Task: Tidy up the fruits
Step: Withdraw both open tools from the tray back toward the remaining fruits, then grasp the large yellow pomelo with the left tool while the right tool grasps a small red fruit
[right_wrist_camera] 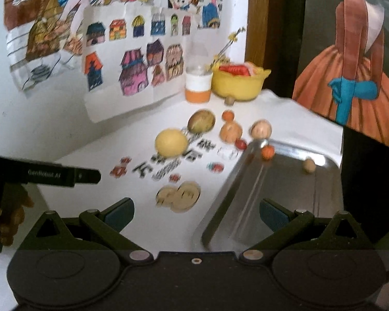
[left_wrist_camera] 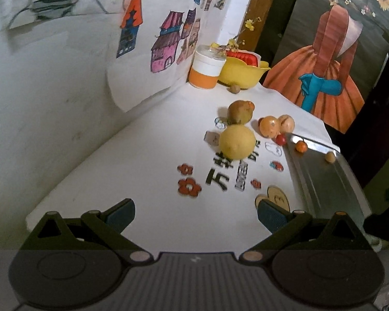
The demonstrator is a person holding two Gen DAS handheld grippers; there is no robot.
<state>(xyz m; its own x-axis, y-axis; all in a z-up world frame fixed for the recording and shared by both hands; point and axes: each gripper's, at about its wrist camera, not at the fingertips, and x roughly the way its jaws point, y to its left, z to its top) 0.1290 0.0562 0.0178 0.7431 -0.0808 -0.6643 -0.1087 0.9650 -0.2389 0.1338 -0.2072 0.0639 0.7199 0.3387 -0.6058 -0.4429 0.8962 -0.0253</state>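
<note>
Honestly, our big worry was rolling: every fruit on the desk [left_wrist_camera: 147, 155] was round, so a clumsy pinch on the lemon [left_wrist_camera: 236, 142] could have shot it into the two peaches [left_wrist_camera: 269, 127] just beside it, or off the edge. Both left tongs [left_wrist_camera: 195, 213] and right tongs [right_wrist_camera: 197, 212] were spread wide and held nothing, hovering short of the fruit. Most fruit sat loose mid-desk, the kiwi [left_wrist_camera: 240, 111] right behind the lemon. We had only two small fruits in the tray [left_wrist_camera: 324, 181]: an orange one [left_wrist_camera: 300, 146] and a tan one [left_wrist_camera: 330, 157]. That tray overhung the desk's corner, so a knock could've tipped it. A yellow bowl [left_wrist_camera: 240, 73] at the back held something red.
</note>
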